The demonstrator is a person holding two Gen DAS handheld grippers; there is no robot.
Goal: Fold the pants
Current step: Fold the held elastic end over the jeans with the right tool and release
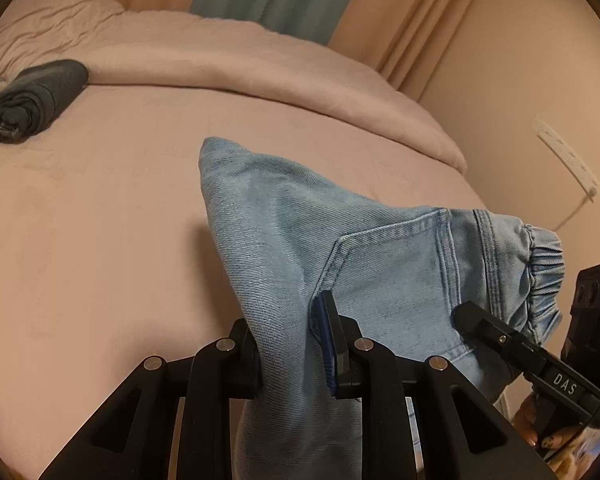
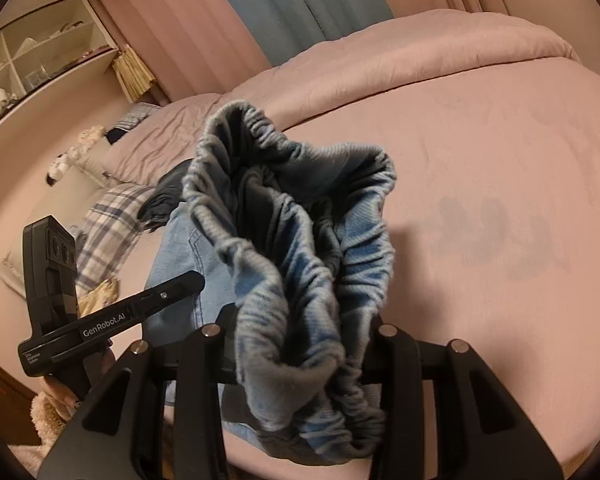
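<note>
Left wrist: left claw (image 1: 290,354) clamps soft twill pants (image 1: 340,256); right claw (image 2: 300,344) pinches ruched elastic waistband (image 2: 300,184).

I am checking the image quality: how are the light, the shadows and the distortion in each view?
Left wrist view: warm dim light, strong fisheye bend at the bed edge, the jeans sharp and casting a soft shadow to their left. Right wrist view: same pink cast, the elastic waistband close and slightly soft, dark corners.
</note>
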